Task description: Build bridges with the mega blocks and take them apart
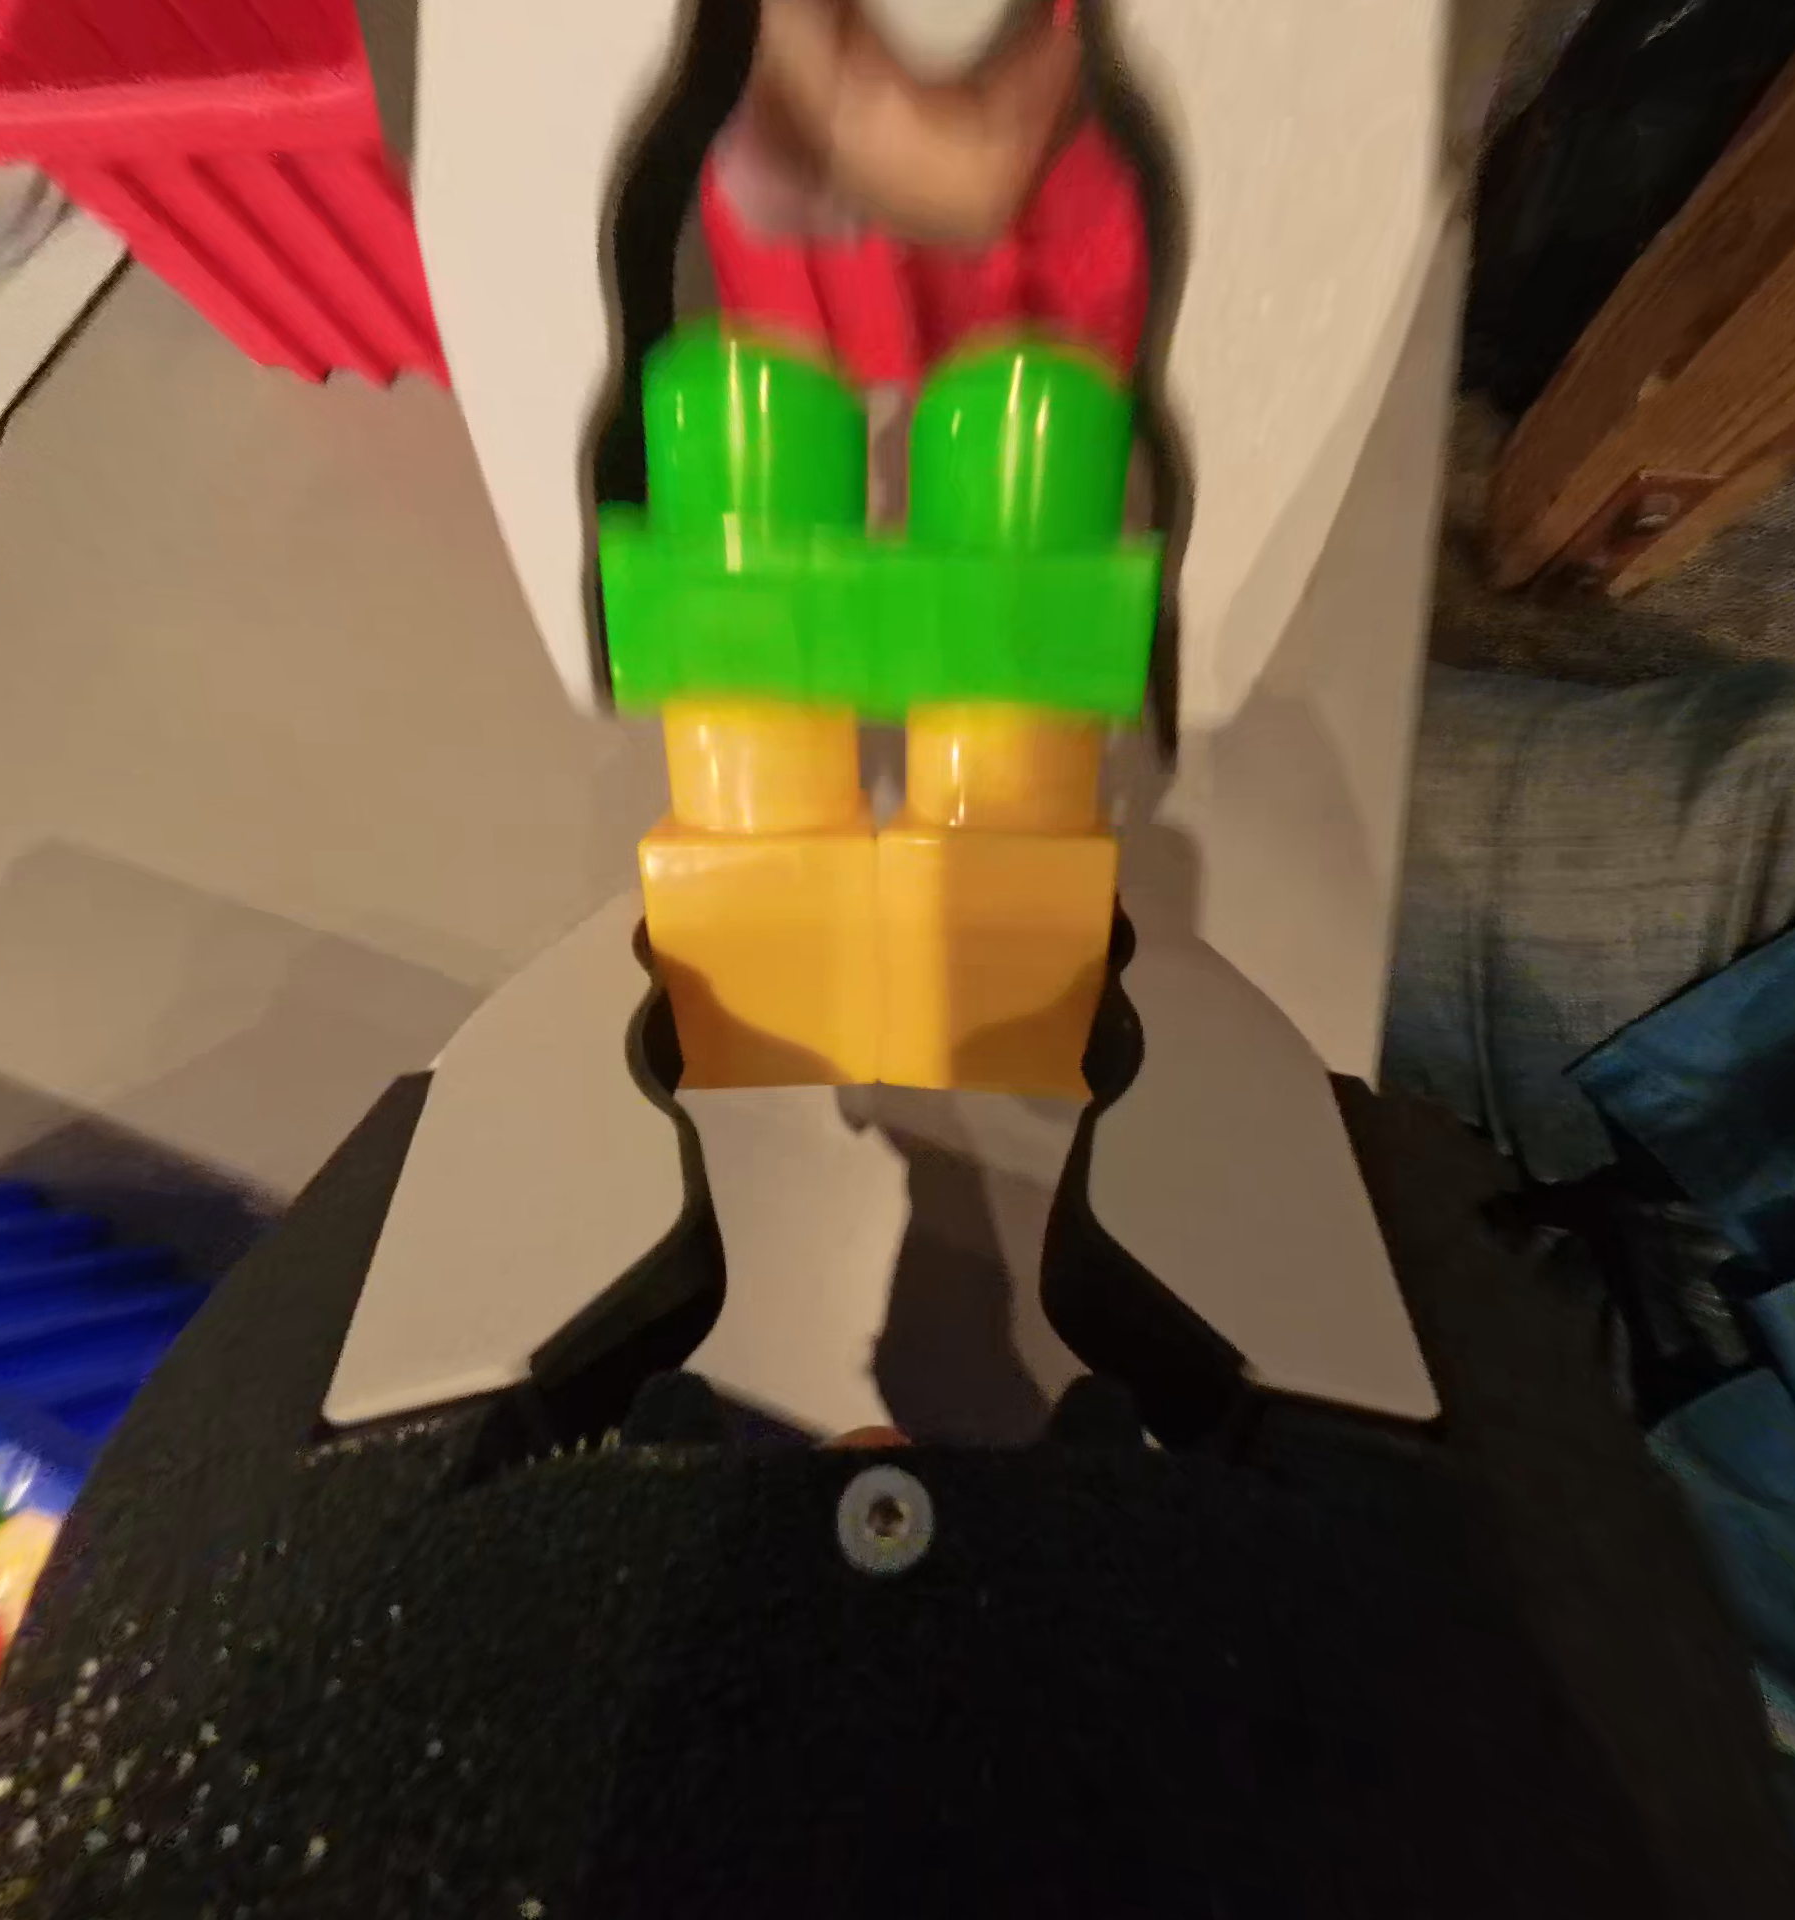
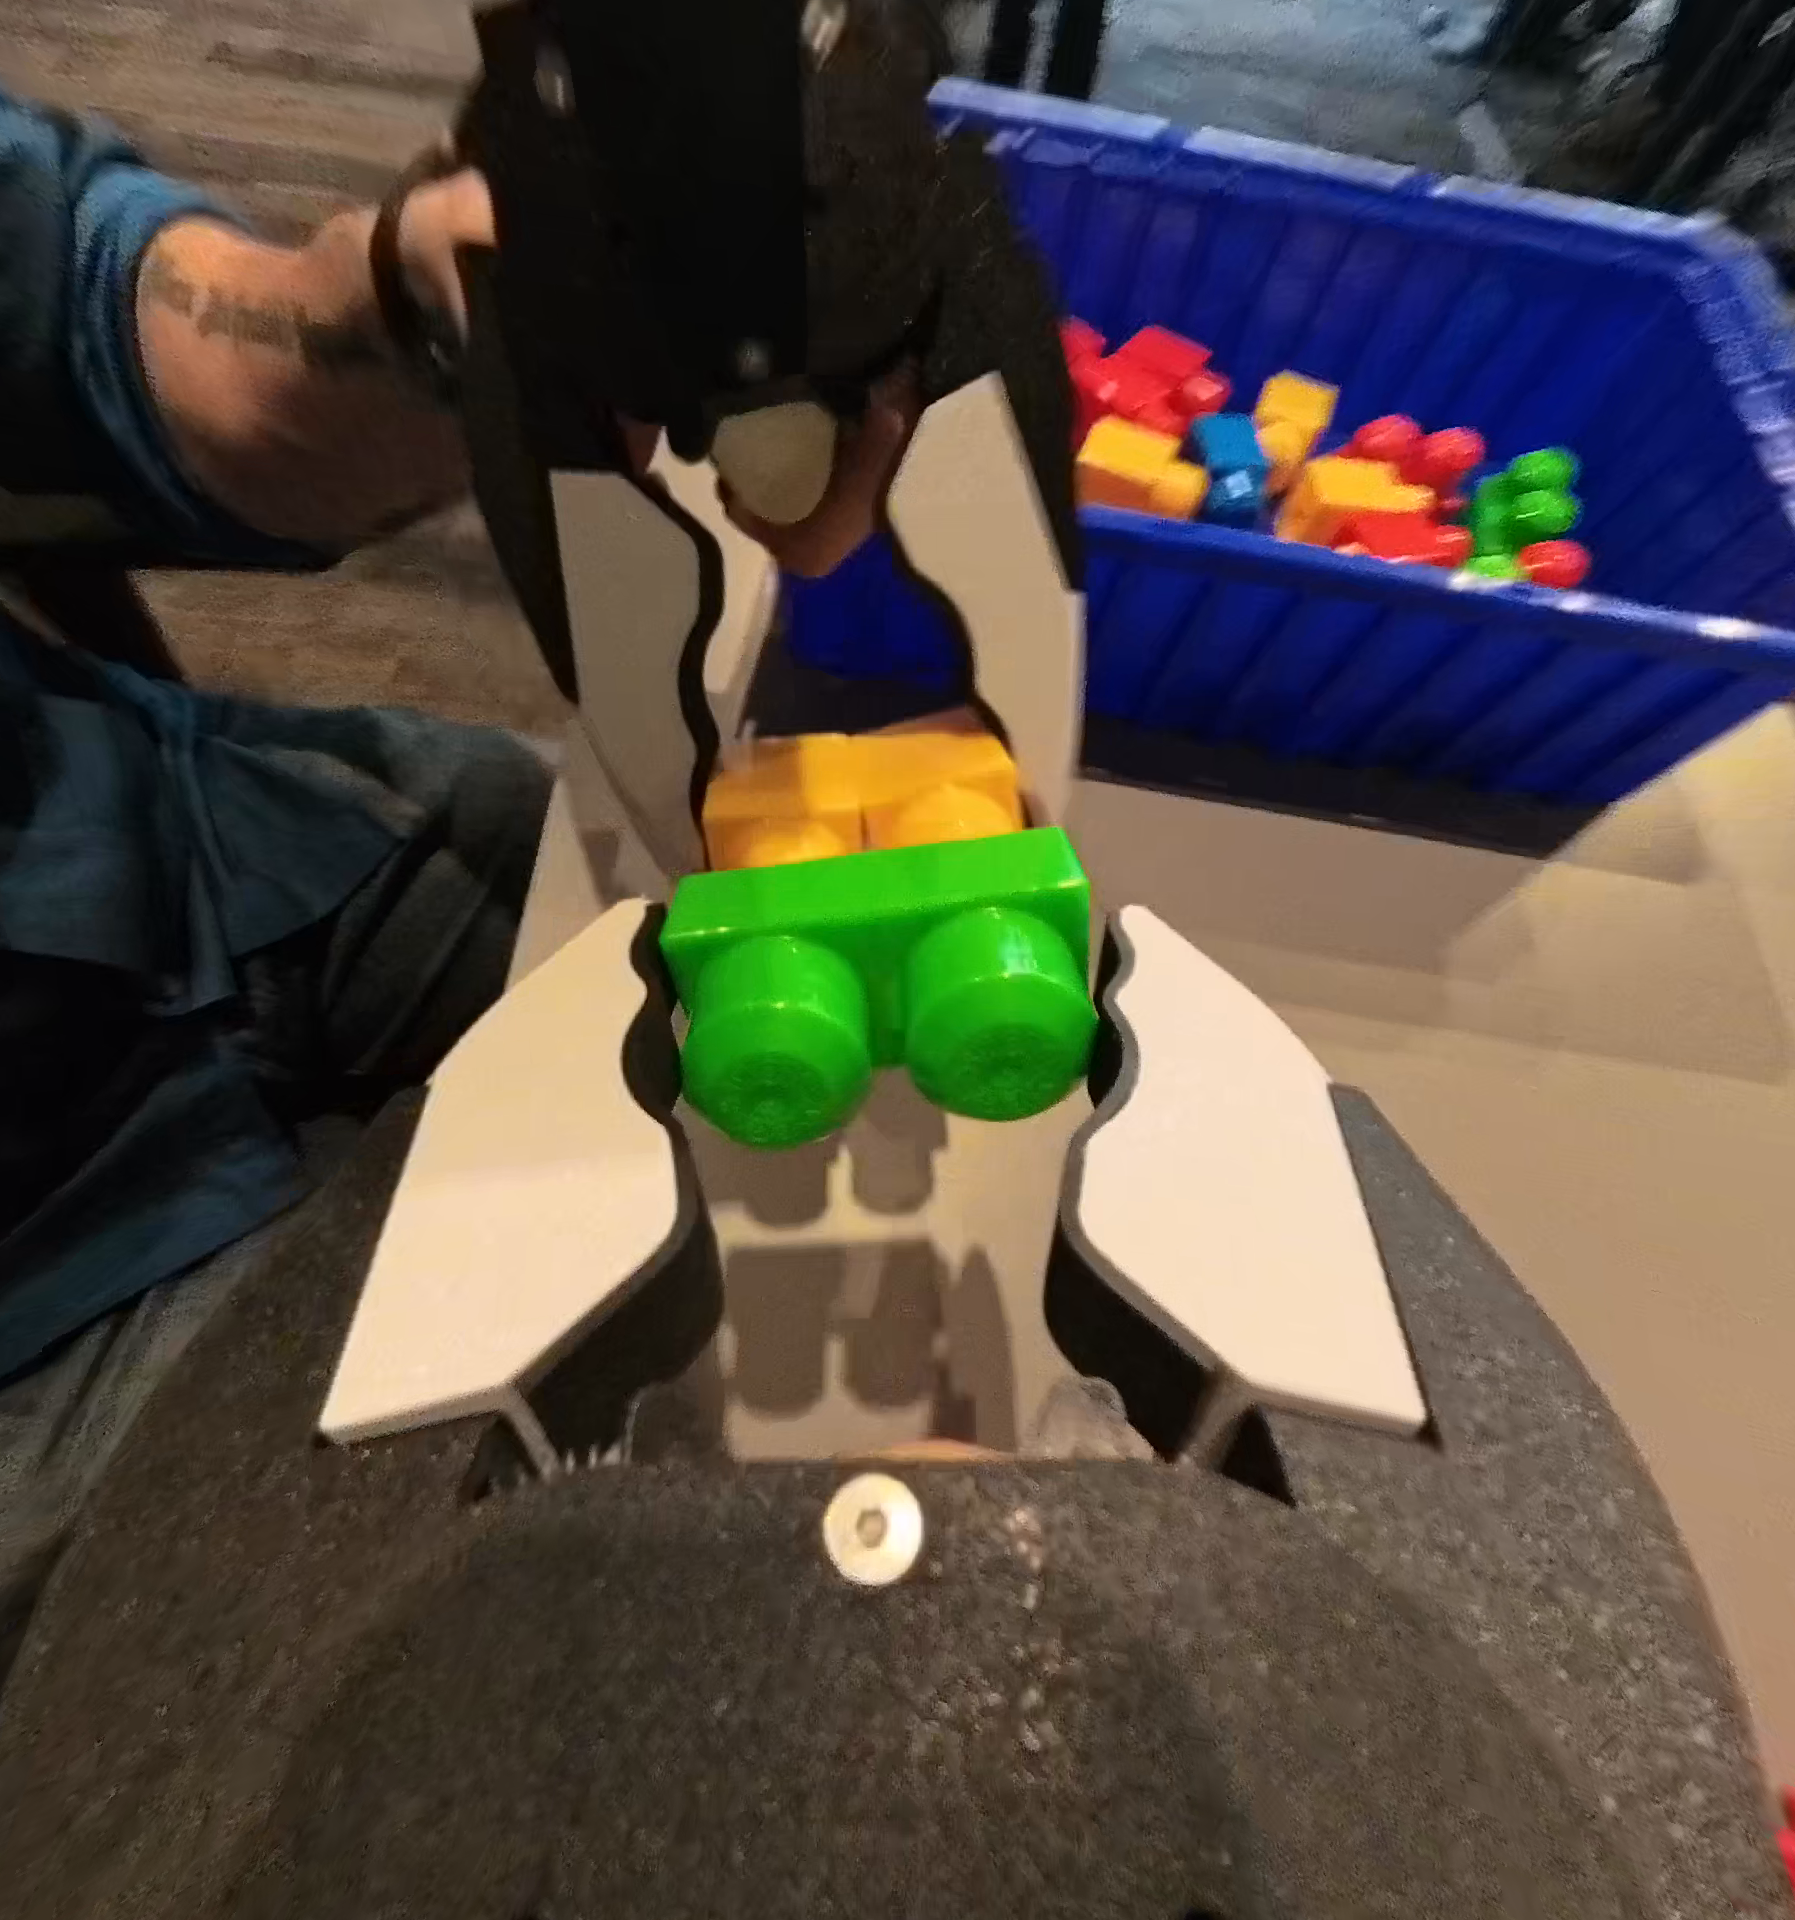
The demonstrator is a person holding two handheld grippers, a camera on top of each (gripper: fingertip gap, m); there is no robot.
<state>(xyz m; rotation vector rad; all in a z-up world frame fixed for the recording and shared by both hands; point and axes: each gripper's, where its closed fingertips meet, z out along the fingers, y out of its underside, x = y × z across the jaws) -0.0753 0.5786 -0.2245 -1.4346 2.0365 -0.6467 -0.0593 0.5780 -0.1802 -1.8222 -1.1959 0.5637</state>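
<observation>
A green two-stud block (image 1: pixel 877 613) sits on the studs of a yellow block (image 1: pixel 872 966), and the yellow studs show in the gap between them. My left gripper (image 1: pixel 877 987) is shut on the yellow block, with both pads pressed on its sides. My right gripper (image 2: pixel 877 997) is shut on the green block (image 2: pixel 872 904), whose studs point toward its camera. In the right wrist view the left gripper's fingers (image 2: pixel 644 623) hold the yellow block (image 2: pixel 851 779) just behind the green one. In the left wrist view the right gripper's white fingers (image 1: pixel 498 416) flank the green block. The stack is held above the table.
A blue bin (image 2: pixel 1495 260) with several red, yellow, blue and green blocks (image 2: pixel 1340 478) stands on the beige table (image 2: pixel 1599 1247) at the back right. A red bin (image 1: pixel 197 156) is at the upper left. A person's arm (image 2: pixel 249 343) is on the left. Wooden furniture (image 1: pixel 1703 343) is on the right.
</observation>
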